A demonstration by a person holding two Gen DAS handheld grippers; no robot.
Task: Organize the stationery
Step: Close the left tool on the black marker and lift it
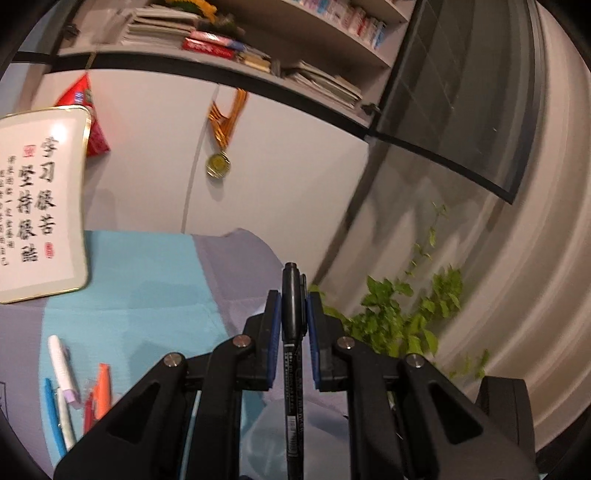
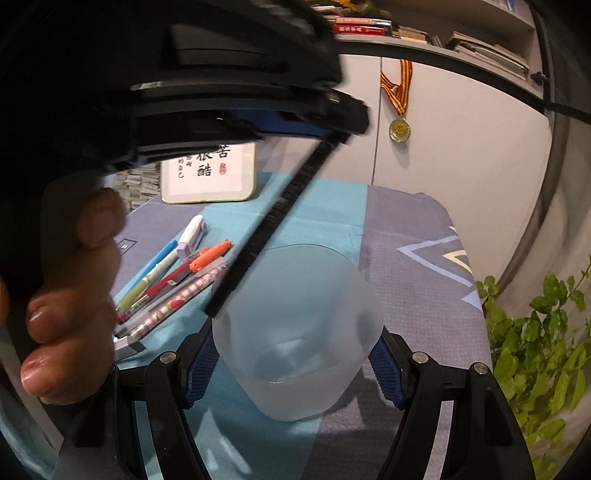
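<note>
My left gripper (image 1: 293,295) is shut on a black marker (image 1: 293,284) that stands upright between its blue pads. In the right wrist view that gripper (image 2: 343,129) hangs at the upper left in a person's hand (image 2: 74,295). From there the marker (image 2: 269,221) slants down to the left rim of a frosted translucent cup (image 2: 299,314). Whether its tip is inside the cup I cannot tell. My right gripper (image 2: 295,354) is shut on the cup, which stands on the blue and grey tablecloth (image 2: 406,277). Several pens (image 2: 173,280) lie loose to the cup's left.
A framed calligraphy board (image 2: 210,170) leans at the back of the table. A medal (image 2: 399,129) hangs on the white cabinet behind. A leafy green plant (image 2: 535,339) stands off the table's right edge. Shelves of books (image 1: 166,26) run overhead.
</note>
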